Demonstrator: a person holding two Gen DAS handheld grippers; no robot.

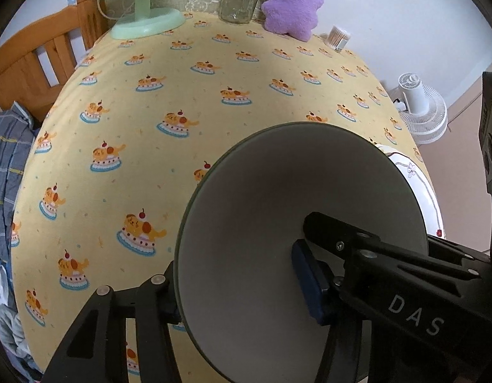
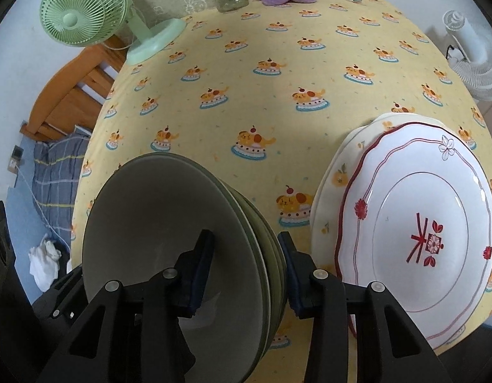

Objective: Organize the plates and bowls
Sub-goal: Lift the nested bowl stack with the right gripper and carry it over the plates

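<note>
Both grippers straddle the stacked bowls' (image 2: pixel 182 239) rims. Right gripper (image 2: pixel 246 271) clamps them; left gripper's (image 1: pixel 239 290) grip cannot be told.

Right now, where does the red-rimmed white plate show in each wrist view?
Left wrist view: only a sliver of the red-rimmed white plate at the right edge, behind the grey-green bowl.
Right wrist view: lower right, in full, on a cream plate.
Shared landmark: the green desk fan, upper left.

Both black two-finger grippers point steeply down: left gripper (image 1: pixel 242 287) and right gripper (image 2: pixel 246 274) each straddle a rim.
</note>
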